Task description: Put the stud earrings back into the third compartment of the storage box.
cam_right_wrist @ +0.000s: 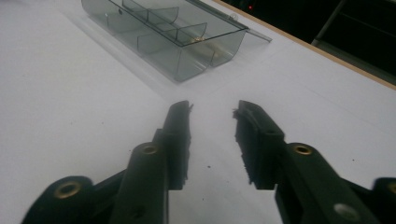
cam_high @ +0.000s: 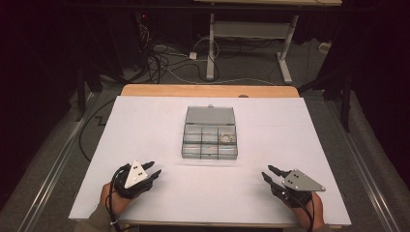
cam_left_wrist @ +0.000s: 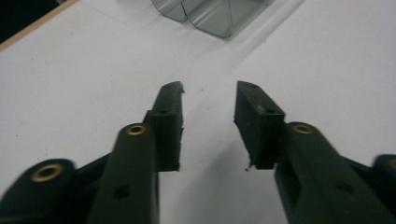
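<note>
Midway across the white counter (cam_high: 145,125), nearer its far edge, sat a clear compartment box (cam_high: 210,133) with its lid open and a small ring (cam_high: 226,138) in one right-hand cell. Near the front edge, the left gripper (cam_high: 153,170) and right gripper (cam_high: 267,173) rested well apart from the box, fingers narrowly parted, holding nothing; bare counter lay between.

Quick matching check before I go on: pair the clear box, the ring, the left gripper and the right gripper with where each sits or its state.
1. clear compartment box
2. gold ring
3. left gripper
4. right gripper

a. near right part of table, jaws apart, nothing between
b. middle of table, lid open
c. near left part of table, jaws apart, nothing between
d. in a right-hand compartment

Pairs: 1-b, 2-d, 3-c, 4-a
</note>
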Available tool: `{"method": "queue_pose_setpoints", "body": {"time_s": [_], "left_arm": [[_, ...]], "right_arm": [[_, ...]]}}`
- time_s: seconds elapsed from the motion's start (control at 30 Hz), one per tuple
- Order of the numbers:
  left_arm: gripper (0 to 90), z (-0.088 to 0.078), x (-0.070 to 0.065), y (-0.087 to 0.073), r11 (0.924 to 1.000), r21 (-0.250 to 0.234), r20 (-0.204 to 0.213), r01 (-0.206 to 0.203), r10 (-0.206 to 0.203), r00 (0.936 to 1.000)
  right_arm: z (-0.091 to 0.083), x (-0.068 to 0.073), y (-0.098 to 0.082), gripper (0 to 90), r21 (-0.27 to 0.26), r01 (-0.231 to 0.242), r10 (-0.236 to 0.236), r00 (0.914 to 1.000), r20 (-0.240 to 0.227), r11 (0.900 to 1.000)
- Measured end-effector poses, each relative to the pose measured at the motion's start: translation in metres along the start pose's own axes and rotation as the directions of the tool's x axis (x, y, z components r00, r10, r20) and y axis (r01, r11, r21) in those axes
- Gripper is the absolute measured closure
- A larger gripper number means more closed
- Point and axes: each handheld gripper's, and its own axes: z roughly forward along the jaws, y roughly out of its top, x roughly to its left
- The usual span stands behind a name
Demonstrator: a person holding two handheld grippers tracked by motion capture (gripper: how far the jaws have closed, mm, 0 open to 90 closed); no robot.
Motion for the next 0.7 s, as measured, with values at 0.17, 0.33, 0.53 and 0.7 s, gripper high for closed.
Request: {"method": "queue_pose_setpoints", "body": {"time_s": [0.17,0.33,0.53,0.7], "left_arm": [[79.8,-0.003,0.0041,-0.0032,0.9997,0.013,-0.002,0.019,-0.019,0.9998],[86.8,-0.0004,0.006,-0.0025,0.9998,0.019,0.025,0.004,-0.004,0.9997],[86.9,0.0031,0.0049,-0.0015,0.9995,0.027,0.046,-0.015,0.014,0.9989],[86.8,0.0055,0.0053,-0.0028,0.9992,0.034,0.051,-0.018,0.016,0.9986]], "right_arm": [[0.0015,-0.0005,-0.0002,84.2,0.025,0.015,-0.015,0.9999,-0.003,1.0],[0.0057,-0.0016,-0.0002,90.0,0.043,0.029,-0.028,0.9995,-0.014,0.999],[0.0082,-0.0034,-0.0016,90.0,0.05,0.033,-0.031,0.9992,-0.024,0.998],[0.0066,-0.0023,0.0021,90.0,0.022,0.047,-0.047,0.9987,-0.02,0.999]]}}
